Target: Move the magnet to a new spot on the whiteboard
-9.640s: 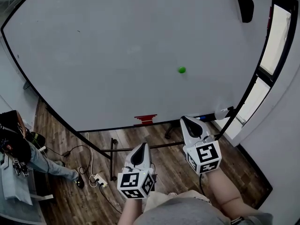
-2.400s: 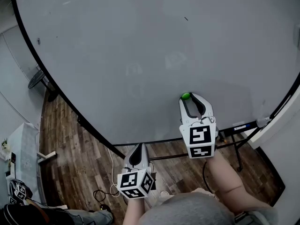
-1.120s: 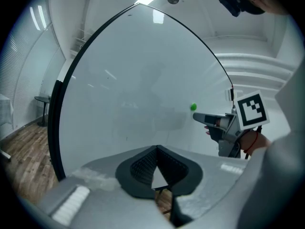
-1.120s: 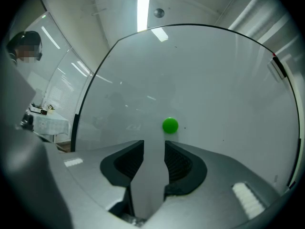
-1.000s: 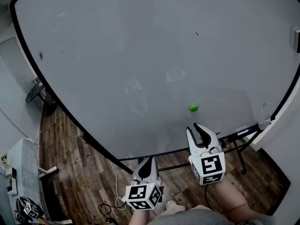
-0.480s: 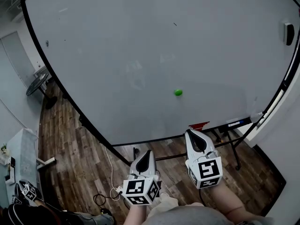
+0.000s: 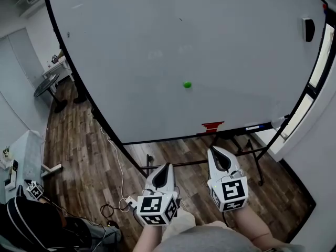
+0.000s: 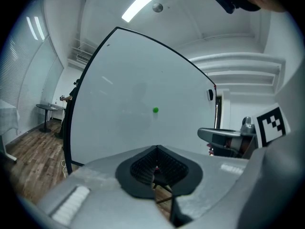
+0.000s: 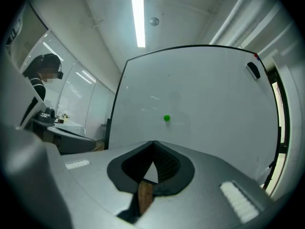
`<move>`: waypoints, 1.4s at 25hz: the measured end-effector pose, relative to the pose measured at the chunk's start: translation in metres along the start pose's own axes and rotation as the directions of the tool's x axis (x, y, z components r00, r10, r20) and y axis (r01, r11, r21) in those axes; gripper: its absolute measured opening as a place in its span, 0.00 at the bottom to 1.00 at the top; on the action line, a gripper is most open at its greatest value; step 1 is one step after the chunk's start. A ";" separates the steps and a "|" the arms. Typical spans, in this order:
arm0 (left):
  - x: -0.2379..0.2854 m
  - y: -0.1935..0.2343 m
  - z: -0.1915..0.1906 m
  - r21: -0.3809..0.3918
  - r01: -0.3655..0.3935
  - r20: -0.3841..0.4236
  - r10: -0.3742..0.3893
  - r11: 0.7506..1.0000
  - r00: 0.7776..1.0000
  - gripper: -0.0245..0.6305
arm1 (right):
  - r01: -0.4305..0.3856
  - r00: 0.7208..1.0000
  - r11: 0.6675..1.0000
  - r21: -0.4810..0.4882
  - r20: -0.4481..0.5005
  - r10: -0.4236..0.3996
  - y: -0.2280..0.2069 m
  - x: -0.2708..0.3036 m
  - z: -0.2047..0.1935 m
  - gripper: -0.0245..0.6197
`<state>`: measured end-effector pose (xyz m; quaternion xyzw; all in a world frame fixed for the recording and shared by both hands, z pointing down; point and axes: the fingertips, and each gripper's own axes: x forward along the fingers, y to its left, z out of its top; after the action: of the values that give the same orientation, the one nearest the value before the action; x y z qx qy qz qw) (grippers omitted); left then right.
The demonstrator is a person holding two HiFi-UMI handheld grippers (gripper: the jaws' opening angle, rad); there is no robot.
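Note:
A small green magnet (image 7: 187, 84) sticks alone on the big whiteboard (image 7: 157, 46), a little right of its middle; it also shows as the green magnet (image 8: 155, 110) in the left gripper view and the green magnet (image 9: 167, 118) in the right gripper view. My right gripper (image 7: 218, 154) is well short of the board, low in the head view, shut and holding nothing. My left gripper (image 7: 164, 170) hangs beside it to the left, also shut and empty. Both point toward the board from a distance.
A red eraser (image 7: 212, 126) and markers (image 7: 260, 126) lie on the board's bottom tray. A black object (image 7: 308, 29) clings near the board's upper right corner. The board's wheeled stand (image 7: 247, 154) and cables (image 7: 113, 206) sit on the wooden floor. A person (image 7: 31, 227) sits at lower left.
Both grippers have backed away from the whiteboard. The right gripper's jaws, open a second ago just below the magnet, are now shut. The magnet stays on the board.

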<state>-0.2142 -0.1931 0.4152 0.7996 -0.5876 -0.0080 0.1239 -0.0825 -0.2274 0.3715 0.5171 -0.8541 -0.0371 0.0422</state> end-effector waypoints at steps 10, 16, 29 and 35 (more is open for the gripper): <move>-0.055 -0.042 -0.020 0.002 0.000 -0.006 0.000 1.000 1.000 0.04 | 0.003 1.000 1.000 0.026 0.005 -0.003 0.010 -0.077 -0.006 0.04; -0.078 -0.060 -0.032 0.009 0.004 -0.007 -0.004 1.000 1.000 0.04 | -0.002 1.000 0.999 0.042 0.012 0.002 0.016 -0.111 -0.010 0.04; -0.098 -0.073 -0.035 0.012 0.011 0.006 -0.011 1.000 1.000 0.04 | -0.021 1.000 0.999 0.024 0.009 0.021 0.026 -0.136 -0.011 0.04; -0.098 -0.073 -0.033 0.009 0.013 0.011 -0.013 1.000 1.000 0.04 | -0.018 1.000 1.000 0.025 0.016 0.018 0.027 -0.135 -0.007 0.04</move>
<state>-0.1705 -0.0740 0.4194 0.8038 -0.5832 -0.0106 0.1167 -0.0426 -0.0954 0.3765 0.5096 -0.8594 -0.0300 0.0294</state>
